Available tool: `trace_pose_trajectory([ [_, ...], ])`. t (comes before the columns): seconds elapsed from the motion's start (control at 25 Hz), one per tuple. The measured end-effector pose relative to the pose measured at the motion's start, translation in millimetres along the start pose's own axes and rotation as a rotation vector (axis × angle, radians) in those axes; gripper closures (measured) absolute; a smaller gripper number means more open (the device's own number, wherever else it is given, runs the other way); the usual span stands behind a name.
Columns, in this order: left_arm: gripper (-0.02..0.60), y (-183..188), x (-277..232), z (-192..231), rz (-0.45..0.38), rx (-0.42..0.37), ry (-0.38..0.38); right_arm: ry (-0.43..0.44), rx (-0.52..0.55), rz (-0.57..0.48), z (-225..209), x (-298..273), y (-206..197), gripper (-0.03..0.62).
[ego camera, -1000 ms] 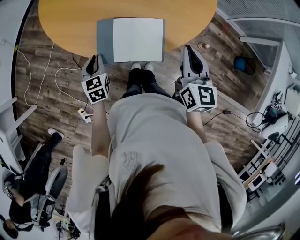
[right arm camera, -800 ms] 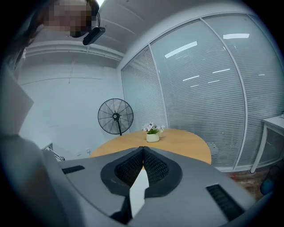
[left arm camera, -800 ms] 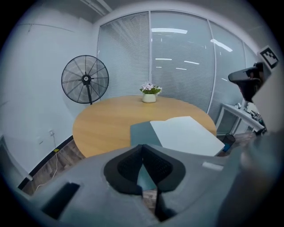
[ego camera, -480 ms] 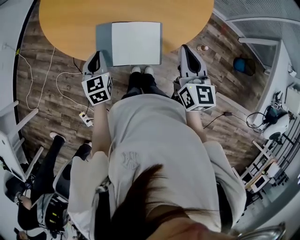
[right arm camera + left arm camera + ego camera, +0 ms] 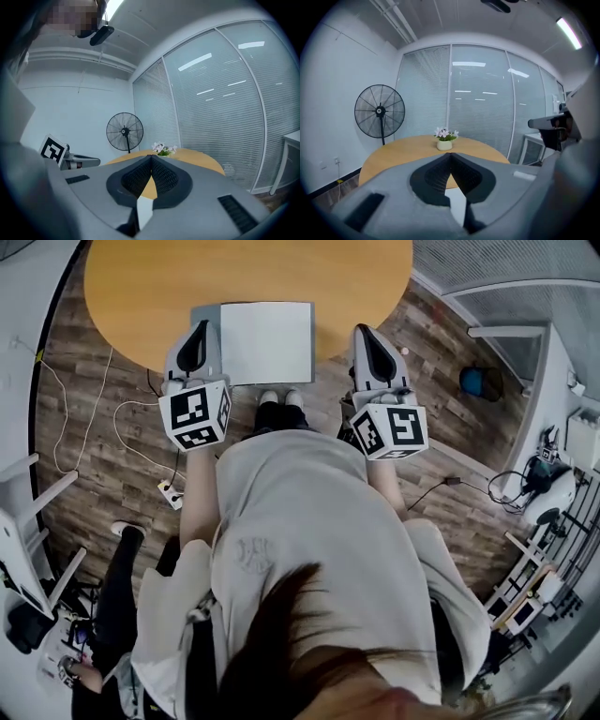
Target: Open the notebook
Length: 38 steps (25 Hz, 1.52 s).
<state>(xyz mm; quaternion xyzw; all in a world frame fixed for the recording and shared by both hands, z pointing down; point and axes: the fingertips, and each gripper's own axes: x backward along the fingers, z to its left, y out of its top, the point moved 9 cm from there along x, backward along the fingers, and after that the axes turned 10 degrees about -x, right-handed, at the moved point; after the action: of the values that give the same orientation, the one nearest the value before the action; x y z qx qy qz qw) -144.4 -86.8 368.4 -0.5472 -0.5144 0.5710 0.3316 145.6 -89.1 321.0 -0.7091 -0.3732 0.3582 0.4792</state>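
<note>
**A:** Where do we stand with the notebook [image 5: 267, 341]?

**B:** It lies flat at the near edge of the round surface [image 5: 141, 282], white face up, with a grey strip along its left side. We judge this as the approach, since neither gripper seems to touch it.

**A:** And the jaws?

**B:** The left gripper [image 5: 201, 326] is closed on nothing, above the grey strip. The right gripper [image 5: 362, 330] is also closed and empty, just beside the surface's edge.

**A:** Next?

**B:** We think 1 gripper must drop to an edge and part its jaws to pinch and lift.
</note>
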Motion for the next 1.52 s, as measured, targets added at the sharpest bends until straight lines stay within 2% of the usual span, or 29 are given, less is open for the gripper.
trace_pose_trajectory([
  [0.28,0.566,52,6,-4,-0.135,-0.034,-0.018,0.037,-0.001,-0.046,7,-1,24,0.594],
  [0.76,0.566,115,27,-12,-0.278,-0.056,-0.046,0.101,-0.005,-0.129,22,-1,68,0.594],
  [1.0,0.565,141,39,-28,-0.346,-0.105,-0.067,0.123,0.014,-0.153,23,2,80,0.594],
  [1.2,0.566,148,41,-35,-0.375,-0.115,-0.068,0.144,0.039,-0.172,27,5,88,0.594],
  [1.52,0.566,144,36,-35,-0.363,-0.089,-0.055,0.151,0.043,-0.161,25,-2,88,0.594],
])
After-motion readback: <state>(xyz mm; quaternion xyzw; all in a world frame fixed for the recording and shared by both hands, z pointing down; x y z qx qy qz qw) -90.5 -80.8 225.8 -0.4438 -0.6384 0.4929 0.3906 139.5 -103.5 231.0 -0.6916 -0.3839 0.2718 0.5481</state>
